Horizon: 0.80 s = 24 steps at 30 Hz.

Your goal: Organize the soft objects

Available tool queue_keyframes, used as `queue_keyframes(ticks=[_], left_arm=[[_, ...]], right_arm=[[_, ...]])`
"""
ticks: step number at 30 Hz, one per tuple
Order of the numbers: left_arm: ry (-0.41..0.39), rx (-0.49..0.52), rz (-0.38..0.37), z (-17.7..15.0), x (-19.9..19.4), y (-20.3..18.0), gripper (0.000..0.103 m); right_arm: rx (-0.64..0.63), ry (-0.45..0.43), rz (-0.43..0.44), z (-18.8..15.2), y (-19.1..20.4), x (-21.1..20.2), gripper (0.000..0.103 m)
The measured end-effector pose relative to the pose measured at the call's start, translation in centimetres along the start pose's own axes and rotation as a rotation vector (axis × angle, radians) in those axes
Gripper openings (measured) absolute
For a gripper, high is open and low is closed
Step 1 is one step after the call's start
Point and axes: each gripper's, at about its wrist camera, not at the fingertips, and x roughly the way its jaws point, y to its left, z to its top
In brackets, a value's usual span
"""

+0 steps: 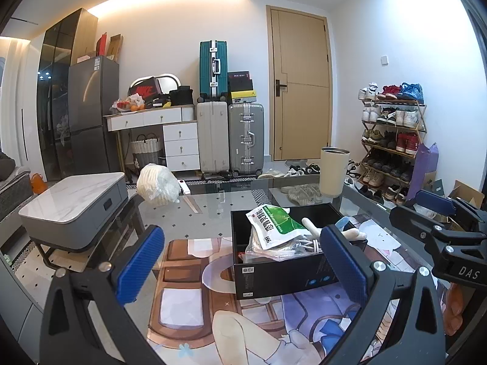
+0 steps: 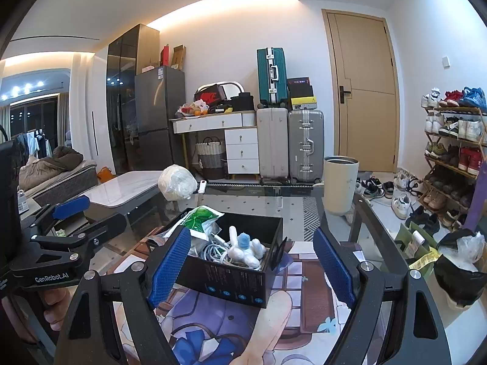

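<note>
So we've got both grippers up over the glass table point(image 1: 213, 213), and neither one has anything in it. The left gripper point(image 1: 243, 261) has its blue pads spread wide apart with just the table and mat showing between them, and the right gripper point(image 2: 252, 267) is the same deal, jaws spread and nothing pinched. The black box point(image 2: 234, 286) sits on the anime desk mat point(image 2: 304, 289) right in front of us, a bit angled. Inside it there's a green and white packet point(image 1: 274, 222) leaning toward the left side, a tangle of white cable point(image 2: 213, 251), and a little white plush bunny point(image 2: 243, 251) with a blue bit on it, lying toward the right end. Further back on the table there's a white bagged bundle point(image 2: 178, 184) on the left, well apart from the box, and a cream tumbler point(image 2: 340, 184) off to the right.
</note>
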Motion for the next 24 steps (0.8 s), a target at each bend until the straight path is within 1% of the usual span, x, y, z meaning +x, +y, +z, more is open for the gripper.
queue_keyframes(ticks=[8, 24], left_arm=[[-0.012, -0.001, 0.004, 0.07, -0.22, 0.29, 0.103], [-0.017, -0.002, -0.014, 0.38, -0.71, 0.14, 0.103]], right_arm=[[-0.005, 0.001, -0.002, 0.04, 0.11, 0.02, 0.084], [-0.004, 0.0, -0.004, -0.05, 0.14, 0.01, 0.084]])
